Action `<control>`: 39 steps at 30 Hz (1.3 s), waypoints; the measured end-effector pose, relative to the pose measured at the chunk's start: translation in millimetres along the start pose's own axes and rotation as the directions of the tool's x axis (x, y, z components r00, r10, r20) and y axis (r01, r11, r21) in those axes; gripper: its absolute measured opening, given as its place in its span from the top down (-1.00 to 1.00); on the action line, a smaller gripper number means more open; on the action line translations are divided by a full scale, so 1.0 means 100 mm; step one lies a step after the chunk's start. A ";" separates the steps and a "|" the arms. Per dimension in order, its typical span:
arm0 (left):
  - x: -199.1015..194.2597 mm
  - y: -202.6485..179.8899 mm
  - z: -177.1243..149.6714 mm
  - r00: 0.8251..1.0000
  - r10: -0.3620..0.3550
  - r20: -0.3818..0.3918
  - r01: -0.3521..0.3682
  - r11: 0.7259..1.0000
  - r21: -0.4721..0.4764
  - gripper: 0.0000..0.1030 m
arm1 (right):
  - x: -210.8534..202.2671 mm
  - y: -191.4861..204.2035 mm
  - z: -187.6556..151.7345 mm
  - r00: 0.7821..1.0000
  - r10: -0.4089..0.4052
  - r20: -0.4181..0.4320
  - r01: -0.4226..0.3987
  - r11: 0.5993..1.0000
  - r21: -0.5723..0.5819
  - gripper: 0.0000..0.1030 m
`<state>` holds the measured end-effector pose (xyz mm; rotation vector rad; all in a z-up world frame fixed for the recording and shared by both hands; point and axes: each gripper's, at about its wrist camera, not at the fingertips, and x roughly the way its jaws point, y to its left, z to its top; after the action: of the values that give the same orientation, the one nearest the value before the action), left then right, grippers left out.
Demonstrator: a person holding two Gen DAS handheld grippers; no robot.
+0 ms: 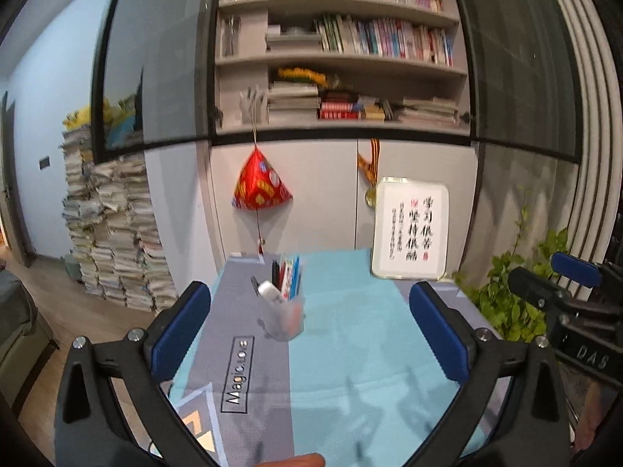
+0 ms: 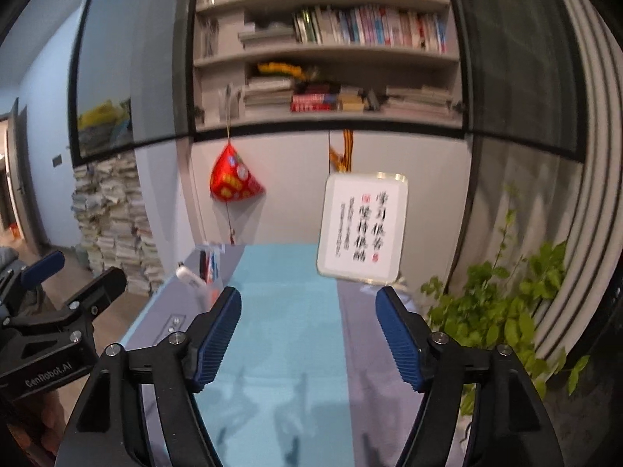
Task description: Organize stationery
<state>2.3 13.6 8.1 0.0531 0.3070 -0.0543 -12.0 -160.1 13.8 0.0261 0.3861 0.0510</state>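
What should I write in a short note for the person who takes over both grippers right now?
Left gripper: open, holding nothing, above the mat.
Right gripper: open, holding nothing.
The clear pen cup stands upright on the table mat, with pens and a white item in it.
No loose stationery shows on the mat, so the job looks done or nearly done; check outside the views.

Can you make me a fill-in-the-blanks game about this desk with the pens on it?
1. The pens stand in a clear ____ on the table mat.
2. Both the left tongs and the right tongs are ____ and hold nothing.
3. The ornament hanging on the cabinet is mostly ____.
4. The framed sign bears black ____.

Missing words: cup; open; red; writing
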 end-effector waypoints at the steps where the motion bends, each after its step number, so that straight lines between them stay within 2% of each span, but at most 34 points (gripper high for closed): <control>1: -0.06 -0.03 0.02 1.000 0.009 0.010 -0.009 1.000 0.006 -0.98 | -0.07 0.00 0.01 1.000 0.000 0.018 0.000 1.000 -0.004 -0.46; 4: -0.18 -0.09 0.06 1.000 0.008 0.030 -0.008 1.000 0.017 -0.98 | -0.19 0.00 0.01 0.998 -0.008 0.055 0.008 1.000 -0.006 -0.71; 13: -0.46 -0.08 0.27 0.994 0.020 0.103 -0.018 1.000 -0.019 -0.98 | -0.47 -0.13 0.19 0.990 -0.026 0.139 0.019 0.998 0.053 -0.73; 18: -0.50 -0.06 0.30 0.992 0.007 0.128 -0.002 0.999 -0.039 -0.98 | -0.55 -0.13 0.21 0.982 -0.039 0.184 0.027 0.997 0.066 -0.82; 24: -0.43 -0.11 0.26 0.995 -0.006 0.096 0.007 1.000 -0.012 -0.98 | -0.45 -0.12 0.17 0.988 -0.026 0.151 0.016 0.997 0.071 -0.82; 39: -0.45 -0.05 0.24 0.995 -0.012 0.098 0.013 1.000 -0.019 -0.98 | -0.41 -0.07 0.10 0.992 -0.018 0.127 0.009 0.997 0.070 -0.82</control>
<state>-33.5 9.7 44.3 0.0294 0.2101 -0.0661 -46.0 -169.0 37.9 0.0950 0.2601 0.0223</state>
